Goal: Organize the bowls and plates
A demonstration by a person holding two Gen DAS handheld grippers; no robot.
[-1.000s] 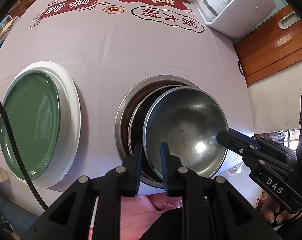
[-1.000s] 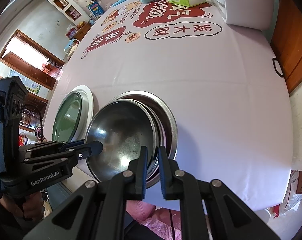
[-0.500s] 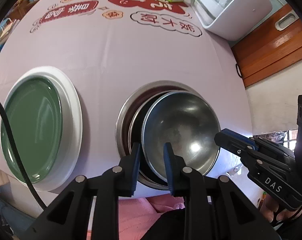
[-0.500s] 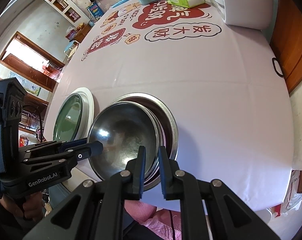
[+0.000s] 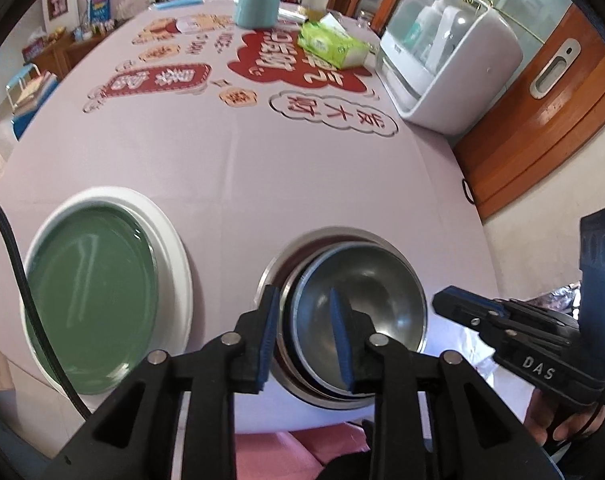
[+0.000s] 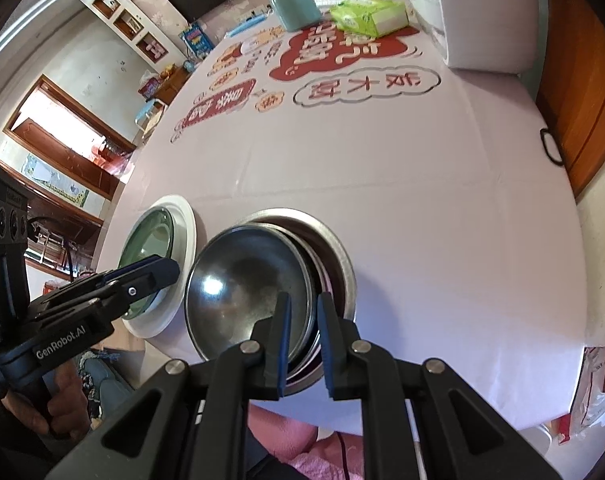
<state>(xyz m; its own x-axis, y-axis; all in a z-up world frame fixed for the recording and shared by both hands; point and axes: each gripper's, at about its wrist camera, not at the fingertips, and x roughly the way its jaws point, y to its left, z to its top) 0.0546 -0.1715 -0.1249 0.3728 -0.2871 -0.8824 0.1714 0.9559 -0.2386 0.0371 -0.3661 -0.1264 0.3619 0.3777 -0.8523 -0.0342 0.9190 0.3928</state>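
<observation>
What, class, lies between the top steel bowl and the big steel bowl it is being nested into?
Not a clear drop: the top steel bowl sits tilted on at least one more bowl already nested in the big steel bowl. Nothing else blocks it; the plates lie apart, beside the stack.

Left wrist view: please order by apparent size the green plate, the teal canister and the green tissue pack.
1. round green plate, though nearest the camera
2. and 3. light green tissue pack and teal cylindrical canister: alike, unranked
</observation>
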